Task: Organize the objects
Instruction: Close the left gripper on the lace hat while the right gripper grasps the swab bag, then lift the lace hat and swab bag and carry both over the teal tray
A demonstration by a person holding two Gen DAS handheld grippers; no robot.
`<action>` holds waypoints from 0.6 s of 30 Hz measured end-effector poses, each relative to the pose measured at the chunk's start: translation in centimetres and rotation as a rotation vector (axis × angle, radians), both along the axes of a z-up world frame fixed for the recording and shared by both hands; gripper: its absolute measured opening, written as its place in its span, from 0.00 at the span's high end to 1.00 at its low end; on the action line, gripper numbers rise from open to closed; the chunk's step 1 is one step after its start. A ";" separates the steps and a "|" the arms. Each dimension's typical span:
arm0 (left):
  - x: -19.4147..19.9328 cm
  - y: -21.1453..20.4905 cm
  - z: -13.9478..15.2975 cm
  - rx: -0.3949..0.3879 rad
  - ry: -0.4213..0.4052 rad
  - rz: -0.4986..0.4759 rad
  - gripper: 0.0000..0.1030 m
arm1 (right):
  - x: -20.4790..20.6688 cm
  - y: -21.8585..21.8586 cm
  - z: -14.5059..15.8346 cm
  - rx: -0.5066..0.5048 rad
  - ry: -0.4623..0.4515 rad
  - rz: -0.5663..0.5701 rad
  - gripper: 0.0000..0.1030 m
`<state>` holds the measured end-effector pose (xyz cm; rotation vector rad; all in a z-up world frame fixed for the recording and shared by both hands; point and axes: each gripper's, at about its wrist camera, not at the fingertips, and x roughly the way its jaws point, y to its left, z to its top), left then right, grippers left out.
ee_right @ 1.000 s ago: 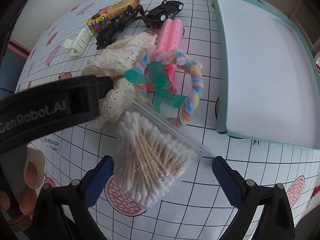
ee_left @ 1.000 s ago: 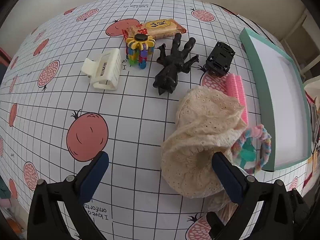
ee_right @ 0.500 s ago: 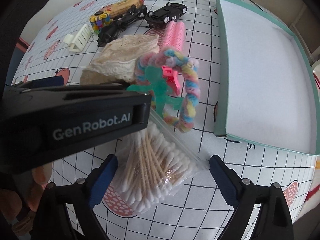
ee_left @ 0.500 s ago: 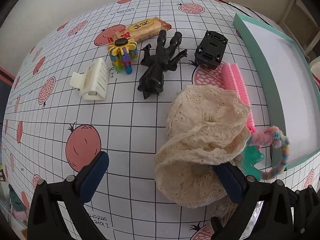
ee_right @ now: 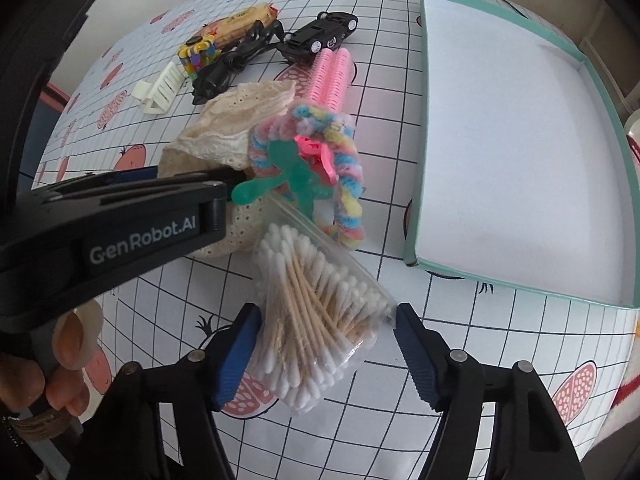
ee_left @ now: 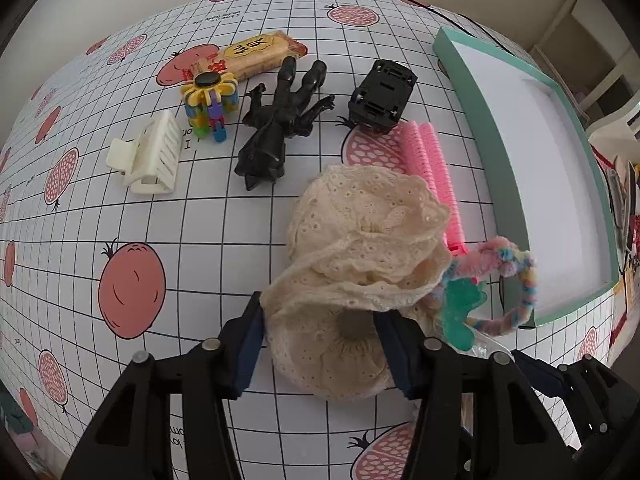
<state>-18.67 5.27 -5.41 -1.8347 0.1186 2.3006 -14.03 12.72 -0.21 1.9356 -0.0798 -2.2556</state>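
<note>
1. Left wrist view: the left gripper (ee_left: 320, 330) has its two fingers pressed against either side of the cream lace hat (ee_left: 360, 264), pinching its near, rounded part.
2. The hat lies on the checked tablecloth (ee_left: 120, 220), and its far edge overlaps the pink hair rollers (ee_left: 432, 160).
3. Just right of the hat are a green rubbery figure (ee_left: 460, 312) and a pastel fuzzy ring (ee_left: 516, 280), both close to the near corner of the teal box (ee_left: 504, 168), whose white inside is bare.
4. Farther back sit a black toy car (ee_left: 382, 96), a black figurine (ee_left: 280, 124), a coloured block toy (ee_left: 210, 104), a snack packet (ee_left: 248, 58) and a white hair claw (ee_left: 150, 160), each apart from the hat.
5. Right wrist view: the right gripper (ee_right: 326, 344) has its fingers closed onto the sides of a clear bag of cotton swabs (ee_right: 316, 316), which rests on the tablecloth (ee_right: 480, 340).
6. The bag's far end lies under the green rubbery figure (ee_right: 296, 176) and beside the fuzzy ring (ee_right: 344, 184).
7. The left gripper's black body crosses the left side of this view, held by a hand (ee_right: 60, 368), with the hat (ee_right: 240, 120) at its tip.
8. The teal box (ee_right: 416, 184) sits to the right, near the bag without touching it.
</note>
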 end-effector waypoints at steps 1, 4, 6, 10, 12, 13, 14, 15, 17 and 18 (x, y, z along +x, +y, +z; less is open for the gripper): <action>0.0 0.2 -0.1 -0.001 0.001 -0.008 0.55 | -0.2 0.1 0.0 -0.004 -0.001 -0.002 0.33; 0.1 0.6 -0.4 -0.006 0.003 -0.026 0.65 | -0.7 0.1 0.1 -0.010 -0.002 -0.004 0.34; 0.0 0.8 -0.7 -0.009 0.003 -0.035 0.72 | -1.1 0.0 0.2 -0.012 -0.003 -0.005 0.35; -0.1 1.0 -1.4 -0.045 0.005 -0.044 0.86 | -1.8 -0.1 0.3 -0.021 -0.008 -0.011 0.37; -0.2 0.7 -1.8 -0.044 -0.004 -0.037 0.87 | -2.2 -0.1 0.4 -0.023 -0.008 -0.016 0.38; -0.3 0.6 -1.8 -0.040 -0.003 -0.033 0.88 | -2.4 0.0 0.5 -0.024 -0.007 -0.018 0.38; -0.4 0.5 -1.8 -0.038 0.001 -0.030 0.88 | -2.6 0.0 0.5 -0.025 -0.006 -0.021 0.38; -0.4 0.4 -1.8 -0.037 0.007 -0.028 0.89 | -2.8 0.0 0.6 -0.026 -0.005 -0.024 0.39; -0.5 0.3 -1.6 -0.039 0.023 -0.024 0.89 | -3.2 0.0 0.8 -0.031 0.001 -0.030 0.39; -0.5 0.2 -1.5 -0.043 0.033 -0.023 0.89 | -3.4 0.0 1.0 -0.034 0.006 -0.032 0.39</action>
